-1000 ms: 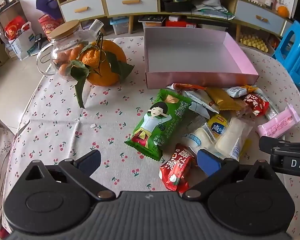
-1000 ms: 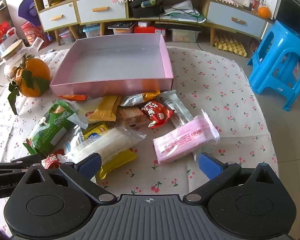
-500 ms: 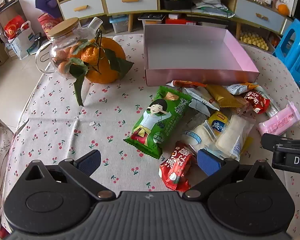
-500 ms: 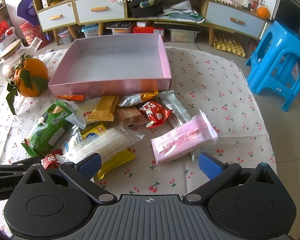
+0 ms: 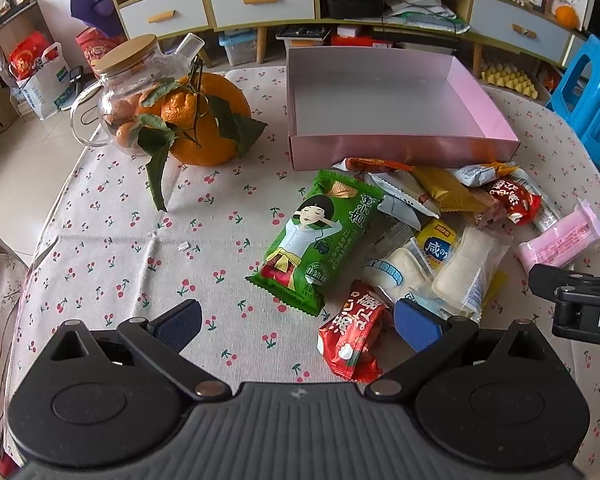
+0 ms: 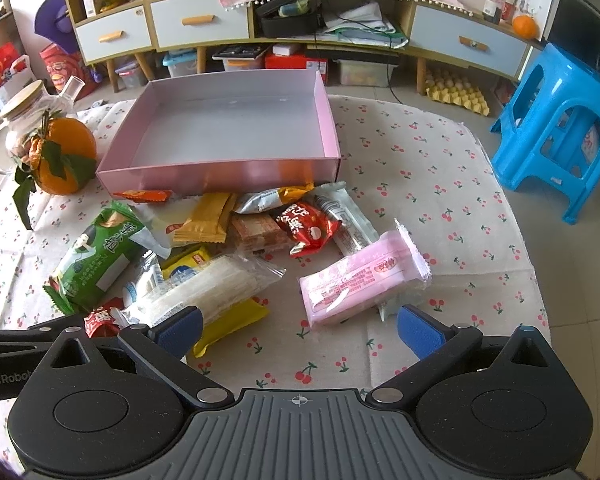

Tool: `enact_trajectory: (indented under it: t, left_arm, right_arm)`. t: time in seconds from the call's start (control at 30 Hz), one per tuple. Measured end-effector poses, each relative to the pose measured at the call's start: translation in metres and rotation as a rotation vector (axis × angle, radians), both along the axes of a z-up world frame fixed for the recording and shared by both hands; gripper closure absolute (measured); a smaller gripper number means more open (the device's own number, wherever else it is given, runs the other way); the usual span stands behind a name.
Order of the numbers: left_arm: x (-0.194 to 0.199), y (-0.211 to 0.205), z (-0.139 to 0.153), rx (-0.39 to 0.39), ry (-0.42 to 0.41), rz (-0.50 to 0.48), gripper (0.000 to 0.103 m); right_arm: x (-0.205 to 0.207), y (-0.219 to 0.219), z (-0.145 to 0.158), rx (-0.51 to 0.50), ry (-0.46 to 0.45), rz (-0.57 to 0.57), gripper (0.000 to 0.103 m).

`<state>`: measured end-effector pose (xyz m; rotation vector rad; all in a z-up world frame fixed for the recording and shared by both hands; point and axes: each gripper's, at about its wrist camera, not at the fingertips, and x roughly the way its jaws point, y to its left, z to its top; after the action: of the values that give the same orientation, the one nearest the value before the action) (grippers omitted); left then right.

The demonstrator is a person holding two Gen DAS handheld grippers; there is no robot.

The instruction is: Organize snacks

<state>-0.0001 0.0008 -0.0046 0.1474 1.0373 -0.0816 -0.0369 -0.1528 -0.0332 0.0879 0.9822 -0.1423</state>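
Observation:
An empty pink box (image 5: 396, 152) (image 6: 228, 172) stands at the back of the table. In front of it lies a pile of snack packets: a green packet (image 5: 314, 240) (image 6: 96, 256), a small red packet (image 5: 352, 338), a pink packet (image 6: 360, 280) (image 5: 556, 240), a long clear packet (image 6: 208, 288), yellow and red ones. My left gripper (image 5: 298, 320) is open and empty, near the green and small red packets. My right gripper (image 6: 300, 326) is open and empty, just in front of the pink packet.
A large orange with leaves (image 5: 204, 120) and a glass teapot (image 5: 128, 80) stand at the back left. A blue stool (image 6: 560, 128) stands off the table's right side. Cabinets (image 6: 204, 20) line the far wall.
Both grippers have drawn back slightly from the pile, so the box and the packets sit a little higher in both views. Nothing was picked up.

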Motion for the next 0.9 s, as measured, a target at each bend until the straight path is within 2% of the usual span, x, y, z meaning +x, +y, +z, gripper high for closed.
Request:
enact_trajectory:
  t: [0.9]
  left_arm:
    - [-0.0025, 0.0, -0.0018, -0.017, 0.016, -0.009, 0.0]
  right_arm:
    - [0.0003, -0.0007, -0.0008, -0.036, -0.003, 0.002, 0.0]
